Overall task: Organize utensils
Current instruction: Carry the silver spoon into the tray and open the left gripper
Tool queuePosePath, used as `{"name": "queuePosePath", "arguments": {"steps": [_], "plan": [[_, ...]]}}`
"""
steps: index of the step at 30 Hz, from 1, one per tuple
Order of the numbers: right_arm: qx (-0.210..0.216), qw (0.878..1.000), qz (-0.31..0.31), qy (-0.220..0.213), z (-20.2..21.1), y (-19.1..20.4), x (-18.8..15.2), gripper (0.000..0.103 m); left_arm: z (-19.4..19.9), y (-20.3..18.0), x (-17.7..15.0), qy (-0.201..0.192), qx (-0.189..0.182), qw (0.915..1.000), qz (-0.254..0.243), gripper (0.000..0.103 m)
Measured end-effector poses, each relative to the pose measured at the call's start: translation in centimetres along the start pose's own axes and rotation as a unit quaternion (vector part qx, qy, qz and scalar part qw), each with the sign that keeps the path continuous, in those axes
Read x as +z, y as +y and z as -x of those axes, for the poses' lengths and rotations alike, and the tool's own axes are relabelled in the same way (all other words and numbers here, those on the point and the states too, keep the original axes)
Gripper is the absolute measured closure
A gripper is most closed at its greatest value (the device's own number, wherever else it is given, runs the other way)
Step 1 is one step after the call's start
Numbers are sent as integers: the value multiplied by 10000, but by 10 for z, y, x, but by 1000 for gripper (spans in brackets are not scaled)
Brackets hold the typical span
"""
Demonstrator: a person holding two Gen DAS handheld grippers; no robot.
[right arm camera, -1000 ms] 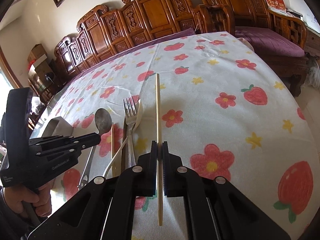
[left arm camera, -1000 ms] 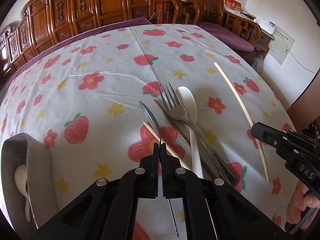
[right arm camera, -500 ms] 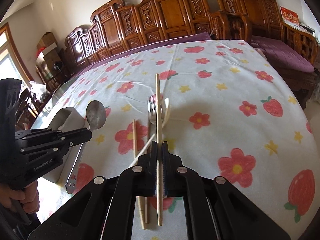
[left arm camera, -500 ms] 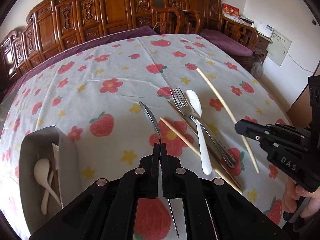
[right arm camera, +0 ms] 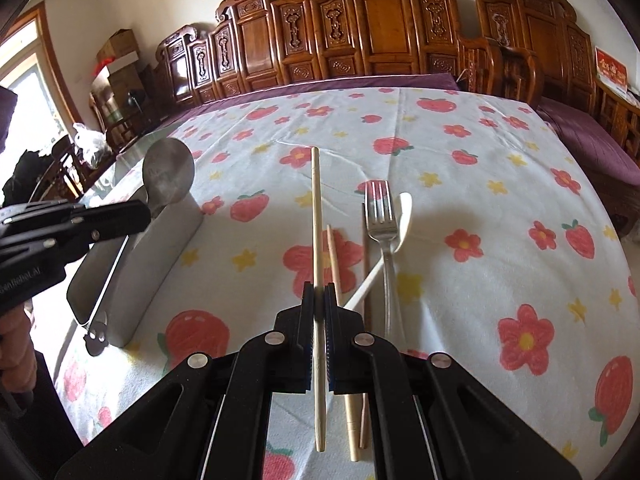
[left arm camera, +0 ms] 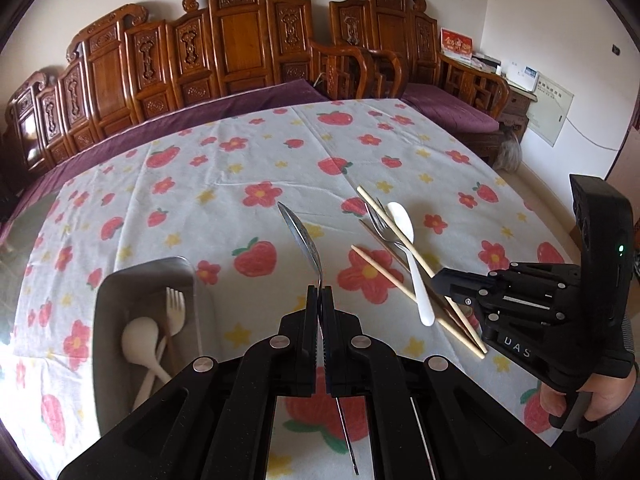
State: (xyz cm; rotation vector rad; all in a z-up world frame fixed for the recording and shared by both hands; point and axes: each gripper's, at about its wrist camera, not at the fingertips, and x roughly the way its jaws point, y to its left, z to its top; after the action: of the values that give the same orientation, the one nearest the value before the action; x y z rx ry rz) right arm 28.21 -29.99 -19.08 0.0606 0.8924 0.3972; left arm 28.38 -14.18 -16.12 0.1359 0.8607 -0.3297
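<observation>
a flowered tablecloth (left arm camera: 240,152) covers the table, with a steel tray (left arm camera: 105,312) at its left already holding white spoons and a fork. the left gripper (left arm camera: 320,294) is clamped on a metal spoon (left arm camera: 300,236), lifted beside the tray. the right gripper (right arm camera: 319,292) pinches one chopstick (right arm camera: 316,208) – above the fork (right arm camera: 380,216), white spoon (right arm camera: 404,216) and other chopsticks lying together.

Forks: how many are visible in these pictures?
2. A metal fork lies on the tablecloth; a white fork is in the metal tray. The tray may hide more.
</observation>
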Motion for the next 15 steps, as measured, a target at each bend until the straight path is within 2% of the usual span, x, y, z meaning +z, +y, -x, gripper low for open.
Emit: {"name": "queuePosePath", "arguments": {"steps": [15], "plan": [[187, 9981, 573, -87, 11, 49, -3, 97, 22, 49, -11, -88, 266, 9995, 159, 102]]}}
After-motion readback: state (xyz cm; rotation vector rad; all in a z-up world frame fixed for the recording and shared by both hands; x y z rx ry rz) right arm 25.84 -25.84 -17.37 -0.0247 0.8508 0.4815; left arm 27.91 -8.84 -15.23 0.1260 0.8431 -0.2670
